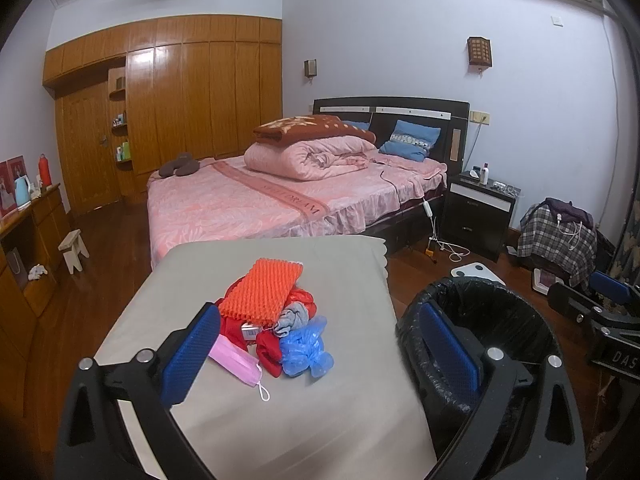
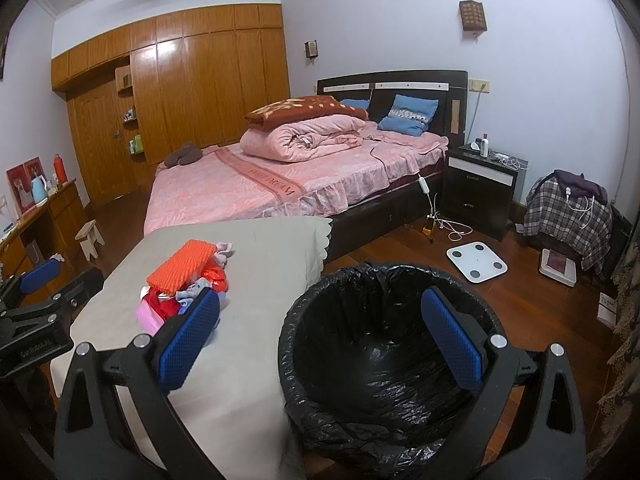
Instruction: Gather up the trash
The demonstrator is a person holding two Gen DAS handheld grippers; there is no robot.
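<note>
On a grey-covered table [image 1: 280, 408] near the foot of a pink bed, a small trash heap lies: orange foam netting [image 1: 260, 290] on top, a crumpled blue plastic bag [image 1: 306, 348], a pink face mask [image 1: 236, 360] and red wrappers; a black-lined bin [image 2: 384, 360] stands just beside the table. Both the left gripper [image 1: 320, 356] and right gripper [image 2: 320, 340] are spread wide and empty; everything looks light, soft and crushable, so a pinch on the bag's bunched middle or the netting's edge should probably hold.
</note>
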